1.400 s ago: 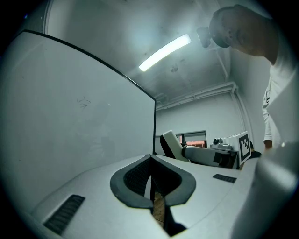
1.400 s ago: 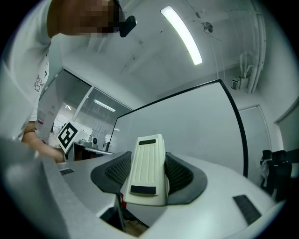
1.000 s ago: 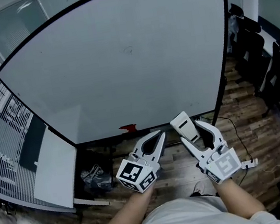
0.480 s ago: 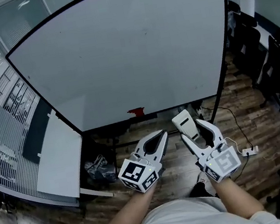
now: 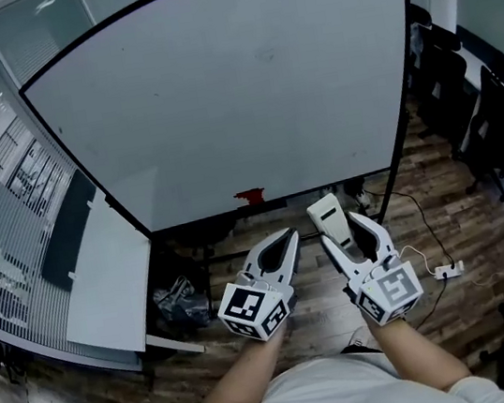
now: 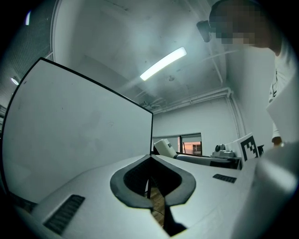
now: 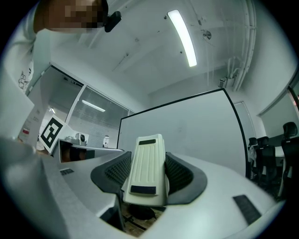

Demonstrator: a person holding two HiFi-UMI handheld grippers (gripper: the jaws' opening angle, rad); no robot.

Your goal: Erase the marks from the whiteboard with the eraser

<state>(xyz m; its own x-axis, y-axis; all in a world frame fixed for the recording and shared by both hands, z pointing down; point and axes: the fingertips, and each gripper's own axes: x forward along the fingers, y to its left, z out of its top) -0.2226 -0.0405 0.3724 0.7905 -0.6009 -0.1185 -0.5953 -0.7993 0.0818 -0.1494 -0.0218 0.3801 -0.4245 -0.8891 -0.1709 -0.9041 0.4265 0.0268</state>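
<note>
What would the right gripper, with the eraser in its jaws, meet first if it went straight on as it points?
Probably the whiteboard: it fills the view beyond the eraser held by the right gripper. Depth is unclear.

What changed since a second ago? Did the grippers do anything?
Hardly anything. The head view slid a little: the whiteboard and the red patch at its bottom edge now sit further right in the picture, so the head probably turned. Nothing was grabbed or dropped. The right gripper still holds the eraser, and the left gripper is still shut and empty.
</note>
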